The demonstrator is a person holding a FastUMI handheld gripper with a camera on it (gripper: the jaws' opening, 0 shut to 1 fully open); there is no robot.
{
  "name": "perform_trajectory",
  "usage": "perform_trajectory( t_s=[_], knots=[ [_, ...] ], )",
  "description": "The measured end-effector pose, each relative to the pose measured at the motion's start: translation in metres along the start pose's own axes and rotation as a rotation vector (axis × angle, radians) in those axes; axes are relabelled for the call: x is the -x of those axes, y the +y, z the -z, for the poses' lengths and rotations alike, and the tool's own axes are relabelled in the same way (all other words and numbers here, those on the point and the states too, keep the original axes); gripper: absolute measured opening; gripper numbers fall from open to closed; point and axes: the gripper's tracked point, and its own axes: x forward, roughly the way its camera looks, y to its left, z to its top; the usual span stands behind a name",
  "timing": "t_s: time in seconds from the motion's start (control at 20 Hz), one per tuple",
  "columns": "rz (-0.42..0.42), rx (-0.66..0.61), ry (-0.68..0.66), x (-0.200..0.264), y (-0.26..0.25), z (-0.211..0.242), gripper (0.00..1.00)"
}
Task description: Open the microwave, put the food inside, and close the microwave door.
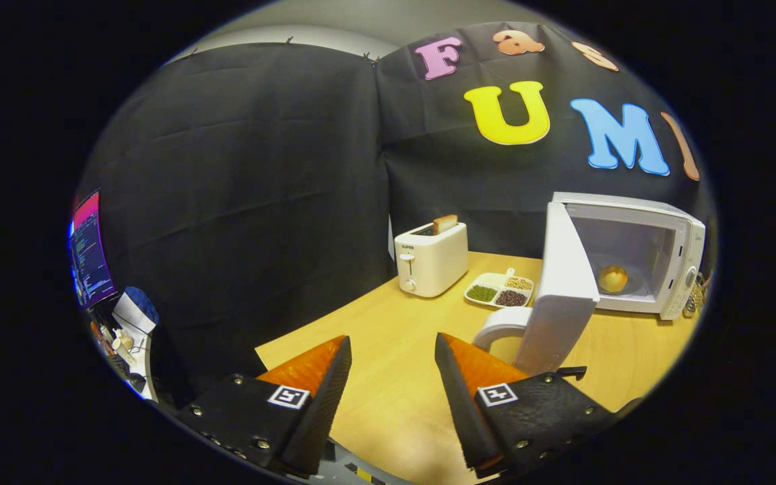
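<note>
A white microwave [671, 249] stands at the far right of the wooden table [395, 397], beyond my right finger. Its door [560, 296] hangs wide open, swung out toward me, with the curved white handle [499, 327] at its near edge. Inside the cavity a round yellowish piece of food [613, 278] rests on the turntable. My gripper [393, 360] is open above the table's near part, with nothing between its fingers. The door handle lies just ahead of the right finger [472, 377].
A white toaster [430, 259] with a slice of bread sticking up stands at the back of the table. A white divided dish [500, 289] of beans and grains lies between toaster and microwave. A lit screen [88, 249] and clutter sit off the table's left.
</note>
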Motion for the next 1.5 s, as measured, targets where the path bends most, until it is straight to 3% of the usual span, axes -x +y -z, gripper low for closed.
perform_trajectory(
  t_s=[0.1, 0.2, 0.25, 0.45, 0.5, 0.55, 0.9, 1.5],
  knots=[
    [0.065, 0.012, 0.004, 0.002, -0.022, 0.002, 0.52],
    [0.066, -0.002, 0.011, 0.002, -0.028, 0.005, 0.20],
    [0.069, 0.011, 0.020, 0.003, -0.029, 0.007, 0.15],
    [0.108, 0.086, 0.014, 0.010, -0.041, 0.009, 0.15],
    [0.132, 0.087, -0.015, 0.036, -0.044, -0.005, 0.15],
    [0.133, 0.089, -0.015, 0.022, -0.052, -0.002, 0.01],
    [0.178, 0.032, -0.004, 0.034, -0.087, -0.002, 0.01],
    [0.375, -0.047, 0.006, 0.051, -0.196, -0.004, 0.01]
  ],
)
